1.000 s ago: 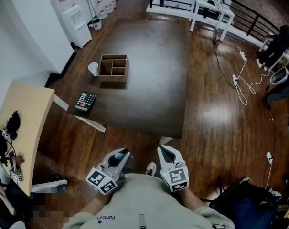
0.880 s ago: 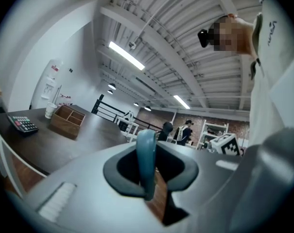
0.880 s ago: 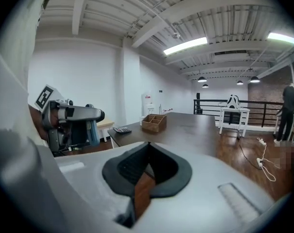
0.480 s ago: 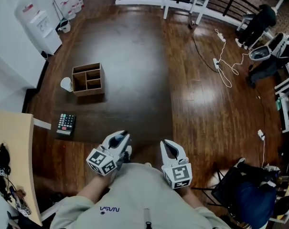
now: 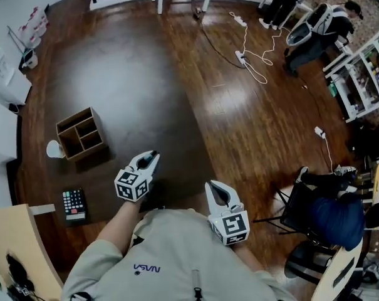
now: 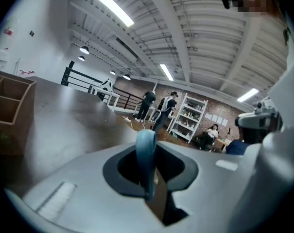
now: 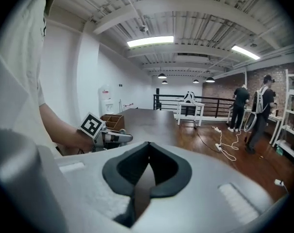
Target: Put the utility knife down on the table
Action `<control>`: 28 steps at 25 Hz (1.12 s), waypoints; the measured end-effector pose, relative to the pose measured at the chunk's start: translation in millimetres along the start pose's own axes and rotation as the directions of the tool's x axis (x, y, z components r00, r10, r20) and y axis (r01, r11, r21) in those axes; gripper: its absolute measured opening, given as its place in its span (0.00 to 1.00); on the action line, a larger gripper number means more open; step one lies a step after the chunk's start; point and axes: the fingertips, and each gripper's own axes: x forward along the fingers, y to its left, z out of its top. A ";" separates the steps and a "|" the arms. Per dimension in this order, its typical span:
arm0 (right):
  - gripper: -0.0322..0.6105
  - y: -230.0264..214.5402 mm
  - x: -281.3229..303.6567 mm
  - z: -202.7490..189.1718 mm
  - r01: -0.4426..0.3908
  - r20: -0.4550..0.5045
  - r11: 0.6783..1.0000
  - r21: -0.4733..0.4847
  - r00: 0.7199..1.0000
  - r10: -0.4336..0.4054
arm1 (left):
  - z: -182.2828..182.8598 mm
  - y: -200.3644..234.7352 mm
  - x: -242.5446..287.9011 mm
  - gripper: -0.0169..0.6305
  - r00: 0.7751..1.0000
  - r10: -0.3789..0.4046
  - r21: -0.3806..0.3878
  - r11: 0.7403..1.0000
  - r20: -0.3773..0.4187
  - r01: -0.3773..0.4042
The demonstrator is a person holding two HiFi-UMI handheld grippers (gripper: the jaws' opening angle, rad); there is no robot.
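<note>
1. Left tool (image 6: 151,188) has its jaws clamped on the blue utility knife (image 6: 146,152), which sticks up edge-on between them.
2. Dark desk (image 6: 74,123) runs out ahead, with a wooden box (image 6: 8,106) at far left.
3. People (image 6: 147,103) are standing by shelves (image 6: 188,118) way back.

Blue utility knife (image 6: 146,149), upright in left gripper (image 5: 146,160)

Dark brown table (image 5: 133,86) standing on the wood floor (image 5: 258,130), compartmented wooden box (image 5: 81,134) sitting near its left edge, white cup (image 5: 53,148) lying just beside the box, calculator (image 5: 73,204) lying near the corner.
</note>
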 end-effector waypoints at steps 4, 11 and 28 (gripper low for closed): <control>0.05 -3.4 3.3 -4.7 0.066 -0.031 0.997 0.032 0.997 -0.065 | -17.2 22.5 28.0 0.11 0.993 -0.010 0.007 1.000 -0.117 0.011; 0.05 11.0 18.9 1.3 0.127 -0.057 0.991 0.039 0.991 -0.124 | -41.2 71.5 47.8 0.11 0.963 0.017 -0.057 0.998 -0.269 -0.033; 0.05 8.9 18.7 14.9 0.091 -0.018 0.995 0.032 0.996 -0.090 | -41.9 92.1 32.8 0.42 0.931 0.144 -0.112 0.975 -0.337 -0.191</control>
